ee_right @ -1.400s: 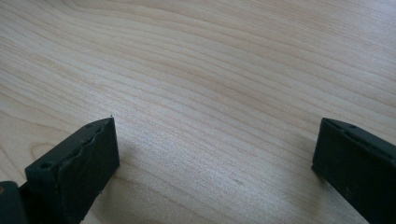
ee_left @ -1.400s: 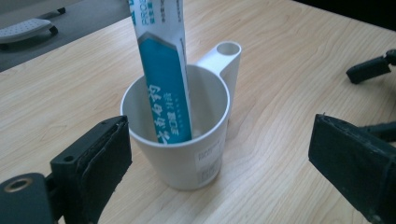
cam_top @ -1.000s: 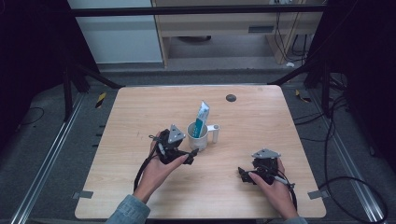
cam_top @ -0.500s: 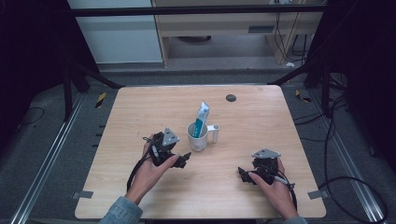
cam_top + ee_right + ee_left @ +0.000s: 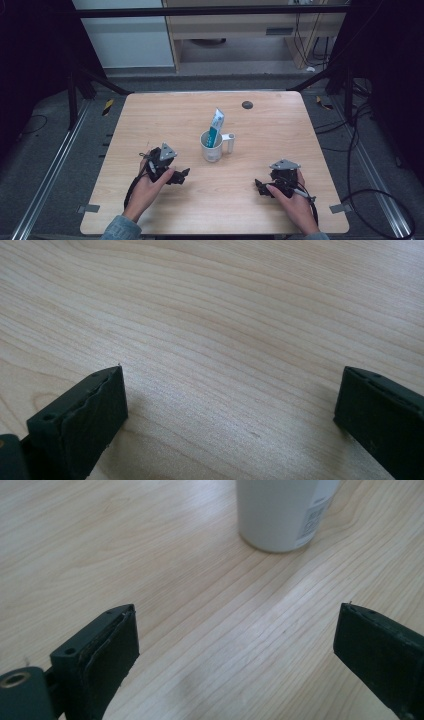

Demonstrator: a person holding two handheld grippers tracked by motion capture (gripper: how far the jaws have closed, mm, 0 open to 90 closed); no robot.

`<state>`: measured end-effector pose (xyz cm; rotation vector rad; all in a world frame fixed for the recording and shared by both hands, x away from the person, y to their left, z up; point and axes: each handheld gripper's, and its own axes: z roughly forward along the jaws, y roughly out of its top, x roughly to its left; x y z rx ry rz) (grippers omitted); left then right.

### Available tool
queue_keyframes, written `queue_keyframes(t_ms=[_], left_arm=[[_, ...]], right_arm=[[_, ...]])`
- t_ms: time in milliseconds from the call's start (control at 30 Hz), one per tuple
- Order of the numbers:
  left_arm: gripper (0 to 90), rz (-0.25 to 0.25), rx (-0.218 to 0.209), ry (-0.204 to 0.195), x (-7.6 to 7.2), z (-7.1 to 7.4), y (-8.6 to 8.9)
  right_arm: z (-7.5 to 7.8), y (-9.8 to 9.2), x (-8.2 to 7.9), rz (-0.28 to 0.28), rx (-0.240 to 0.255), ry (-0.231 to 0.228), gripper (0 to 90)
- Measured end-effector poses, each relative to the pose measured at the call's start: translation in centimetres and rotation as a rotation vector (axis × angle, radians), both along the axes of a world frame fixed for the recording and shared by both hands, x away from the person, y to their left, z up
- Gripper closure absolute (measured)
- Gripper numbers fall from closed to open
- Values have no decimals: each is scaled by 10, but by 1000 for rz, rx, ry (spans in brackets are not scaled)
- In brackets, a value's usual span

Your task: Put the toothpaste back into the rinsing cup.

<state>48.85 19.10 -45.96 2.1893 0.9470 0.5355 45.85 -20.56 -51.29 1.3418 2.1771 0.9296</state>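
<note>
A white mug (image 5: 212,146) stands upright near the middle of the wooden table (image 5: 150,115), its handle to the right. A blue and white toothpaste tube (image 5: 216,126) leans out of it. My left gripper (image 5: 181,174) rests low on the table, left of and nearer than the mug, open and holding nothing. In the left gripper view the mug's base (image 5: 282,512) stands ahead between the wide-apart jaws of the left gripper (image 5: 235,640). My right gripper (image 5: 261,187) sits at the front right, open and empty; in the right gripper view its jaws (image 5: 230,405) frame bare wood.
A small dark round spot (image 5: 247,105) lies near the table's far edge. Black frame struts stand at the far left and right corners. Cables run over the floor on the right. Metal brackets sit at the table's front corners.
My left gripper has drawn back from the mug toward the front left. The mug, the tube and the right gripper have stayed put.
</note>
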Motion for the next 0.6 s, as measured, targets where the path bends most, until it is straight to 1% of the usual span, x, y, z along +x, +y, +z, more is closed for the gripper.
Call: queue_keyframes(t_ms=[300,400,500,600], left_arm=[[40,56,2,15,-1,-12,31],[40,85,8,12,0,-14,42],[40,115,-3,10,3,-16,53],[45,141,8,9,6,-20,64]], right_arm=[[0,0,-1,1,0,2,6],[0,0,-1,1,0,1,6],[0,0,-1,1,0,1,6],[0,0,-1,1,0,1,6]])
